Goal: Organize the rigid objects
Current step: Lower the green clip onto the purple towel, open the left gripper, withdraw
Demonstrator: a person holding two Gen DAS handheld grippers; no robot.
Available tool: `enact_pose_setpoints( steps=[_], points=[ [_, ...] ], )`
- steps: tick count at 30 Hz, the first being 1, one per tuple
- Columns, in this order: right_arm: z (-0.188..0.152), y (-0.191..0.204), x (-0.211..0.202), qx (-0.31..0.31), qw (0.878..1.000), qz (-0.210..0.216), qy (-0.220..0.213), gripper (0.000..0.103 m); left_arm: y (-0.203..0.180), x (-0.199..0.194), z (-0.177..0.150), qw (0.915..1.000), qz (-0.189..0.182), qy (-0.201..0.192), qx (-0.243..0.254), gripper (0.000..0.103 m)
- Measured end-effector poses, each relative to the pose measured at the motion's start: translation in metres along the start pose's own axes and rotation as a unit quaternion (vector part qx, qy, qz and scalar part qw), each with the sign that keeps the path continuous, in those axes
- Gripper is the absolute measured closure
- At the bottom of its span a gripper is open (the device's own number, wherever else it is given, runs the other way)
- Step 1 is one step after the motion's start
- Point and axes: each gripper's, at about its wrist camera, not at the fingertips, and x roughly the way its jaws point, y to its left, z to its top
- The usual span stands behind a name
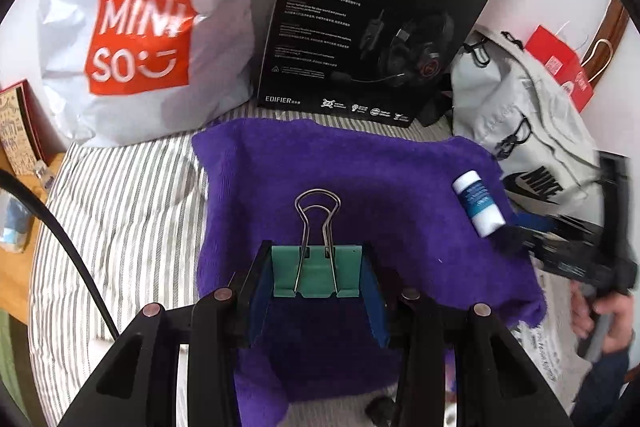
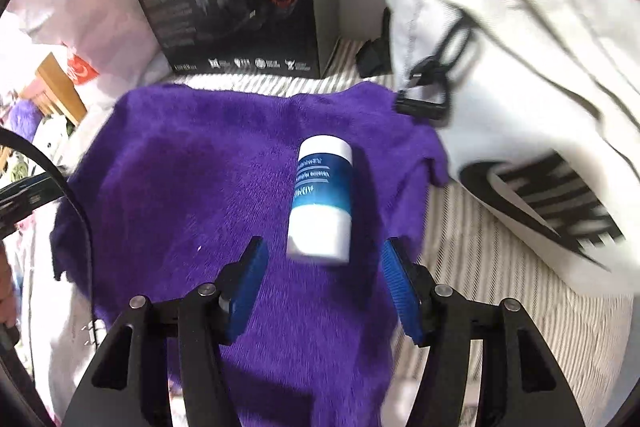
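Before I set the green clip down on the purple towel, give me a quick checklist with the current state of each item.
1. Green binder clip clamped between the left gripper's pads: ok.
2. Clip handles pointing forward, away from the gripper: ok.
3. Bare patch of purple towel ahead of the clip for placing: ok.
4. White and blue bottle lying on its side on the towel, apart from the clip: ok.
5. Right gripper open, pads not pressing the bottle: ok.
6. Bottle settled and not about to roll: cannot tell, the view is blurred.
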Motion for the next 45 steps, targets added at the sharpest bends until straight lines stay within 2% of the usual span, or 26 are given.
enact_pose_setpoints(
  steps=[7, 12, 17, 23, 27, 32, 34, 40, 43, 45],
  points=[
    [-0.033, -0.003, -0.043, 0.016, 0.999, 0.019, -0.021, 0.044, 0.0, 0.025, 0.017, 0.9999, 0.01, 0.007, 0.001, 0.064],
    [-0.062, 0.011, -0.071, -0.004, 0.999, 0.03, -0.037, 0.043, -0.004, 0.046, 0.031, 0.9995, 0.026, 0.016, 0.005, 0.064],
    [-0.084, 0.015, -0.081, -0.006, 0.998, 0.051, -0.024, 0.043, -0.009, 0.064, 0.038, 0.9982, 0.048, 0.032, 0.016, 0.064],
    [-0.087, 0.011, -0.084, -0.019, 0.999, 0.019, -0.028, 0.043, -0.011, 0.081, 0.039, 0.9952, 0.076, 0.056, 0.027, 0.064],
    [-0.088, 0.005, -0.089, -0.01, 0.999, 0.026, -0.033, 0.043, -0.021, 0.087, 0.035, 0.9923, 0.098, 0.056, 0.052, 0.064],
    [-0.097, 0.006, -0.089, -0.006, 0.999, 0.033, -0.022, 0.043, -0.029, 0.087, 0.033, 0.9909, 0.105, 0.061, 0.058, 0.063],
    [-0.1, 0.007, -0.092, -0.005, 0.999, 0.037, -0.02, 0.043, -0.03, 0.086, 0.031, 0.9911, 0.101, 0.065, 0.057, 0.057],
    [-0.109, 0.008, -0.11, 0.011, 0.998, 0.052, -0.044, 0.043, -0.033, 0.078, 0.018, 0.9902, 0.108, 0.072, 0.052, 0.05],
    [-0.11, 0.007, -0.115, 0.025, 0.997, 0.053, -0.049, 0.043, -0.032, 0.062, 0.005, 0.9904, 0.11, 0.074, 0.039, 0.05],
    [-0.109, 0.007, -0.119, 0.035, 0.997, 0.049, -0.052, 0.043, -0.033, 0.043, -0.002, 0.9933, 0.096, 0.058, 0.026, 0.05]
  ],
)
